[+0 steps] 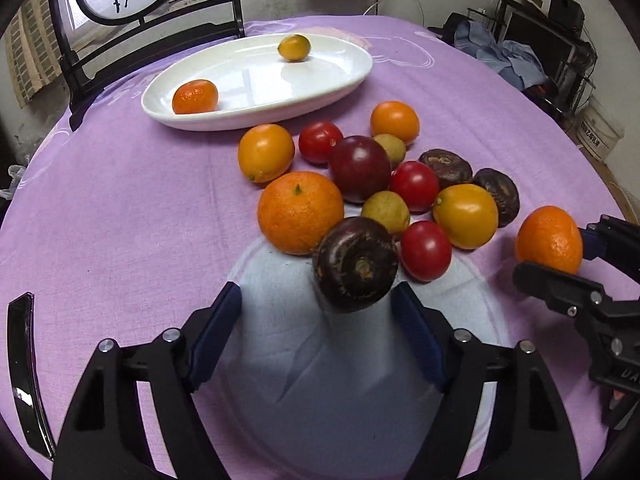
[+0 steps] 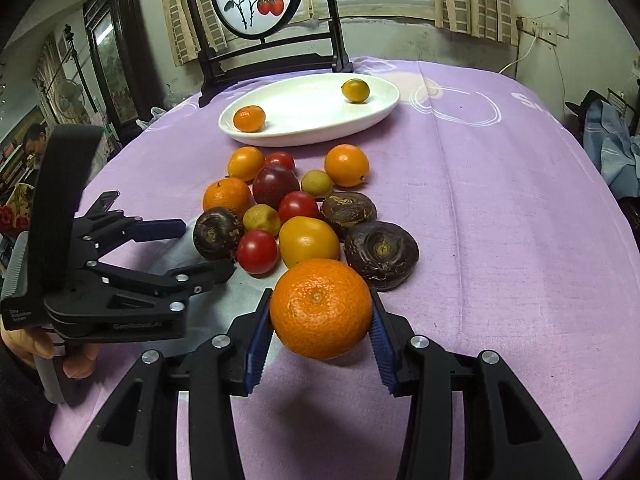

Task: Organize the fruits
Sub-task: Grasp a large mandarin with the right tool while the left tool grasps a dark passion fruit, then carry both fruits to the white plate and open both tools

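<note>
A pile of fruit [image 1: 360, 184] lies on the purple cloth: oranges, red tomatoes [image 2: 257, 251], a dark plum [image 2: 276, 184], small yellow-green fruits and dark brown chestnut-like ones. My left gripper [image 1: 316, 296] is open, with one dark brown fruit [image 1: 356, 264] at its fingertips, close to the right pad and well apart from the left. My right gripper [image 2: 320, 300] is shut on a large orange [image 2: 320, 308], held just above the cloth; the left wrist view shows this orange [image 1: 548, 240] at far right. The white oval plate [image 1: 260, 120] behind the pile holds a small orange [image 1: 195, 97] and a yellow fruit [image 1: 294, 47].
A dark wooden chair [image 2: 272, 60] with a round painted panel stands behind the table. The round table's edge curves away on both sides. A hand [image 2: 28, 344] holds the left gripper's handle at the left, and a dark flat object [image 1: 24, 360] lies near that edge.
</note>
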A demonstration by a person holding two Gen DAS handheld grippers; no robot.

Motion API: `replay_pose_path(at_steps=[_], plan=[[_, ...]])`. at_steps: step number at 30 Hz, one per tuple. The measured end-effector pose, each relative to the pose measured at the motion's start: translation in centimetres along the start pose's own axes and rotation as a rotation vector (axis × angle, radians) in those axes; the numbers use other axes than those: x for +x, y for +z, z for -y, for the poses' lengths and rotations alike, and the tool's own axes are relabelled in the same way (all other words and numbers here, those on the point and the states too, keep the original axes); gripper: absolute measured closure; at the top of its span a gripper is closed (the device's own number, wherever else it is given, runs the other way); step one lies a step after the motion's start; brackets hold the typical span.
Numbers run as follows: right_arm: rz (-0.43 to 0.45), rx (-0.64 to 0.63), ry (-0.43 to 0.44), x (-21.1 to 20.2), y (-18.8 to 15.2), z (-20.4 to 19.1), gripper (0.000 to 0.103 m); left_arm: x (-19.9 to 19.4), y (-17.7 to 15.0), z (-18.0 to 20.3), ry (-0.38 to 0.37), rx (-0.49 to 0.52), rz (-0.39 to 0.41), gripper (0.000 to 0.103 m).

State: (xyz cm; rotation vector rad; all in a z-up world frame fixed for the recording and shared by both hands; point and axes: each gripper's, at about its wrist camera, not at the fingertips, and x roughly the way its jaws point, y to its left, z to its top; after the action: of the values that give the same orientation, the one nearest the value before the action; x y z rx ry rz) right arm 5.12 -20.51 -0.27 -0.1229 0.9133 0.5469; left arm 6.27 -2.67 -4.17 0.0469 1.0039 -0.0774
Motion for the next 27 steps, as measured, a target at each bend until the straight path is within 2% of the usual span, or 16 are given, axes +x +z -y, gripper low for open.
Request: replay_pose_path(at_steps=[2,5,8,12,21,24,27], plan=[[0.008,-0.005,0.005,-0.2,0.0,-0.1,0.057,0.2,0.4,0.4,-0.003,0.001,-0.007,0.03],[0.009,-0.009,0.012,-0.2,-0.1,-0.1,0.057,0.3,1.2,1.3,-0.008,0.013,-0.004,0.054],[0.001,-0.001,0.01,-0.1,-0.1,0.0,0.057,0.3,1.5,1.5,-0.006,-0.011,-0.009,0.062],[0.022,0.007,0.018,-0.5,-0.1,0.1,0.057,-0.7,0.9,0.9,-0.036,-0.032,-0.014,0.062],[0.042,-0.023,0.031,-0.6,-0.3,-0.7,0.057,-5.3,-0.4,-1.0,-0.044,-0.038,0.073,0.062],[0.057,-0.002,0.053,-0.9,0.0,-0.5,0.057,-6.5,0.0,-1.7,-0.045,-0.033,0.097,0.062],[0.096,0.005,0.012,-2.2,0.9,-0.9,0.057,-7.0,1.1,-2.5,-0.046,-0.035,0.105,0.063]])
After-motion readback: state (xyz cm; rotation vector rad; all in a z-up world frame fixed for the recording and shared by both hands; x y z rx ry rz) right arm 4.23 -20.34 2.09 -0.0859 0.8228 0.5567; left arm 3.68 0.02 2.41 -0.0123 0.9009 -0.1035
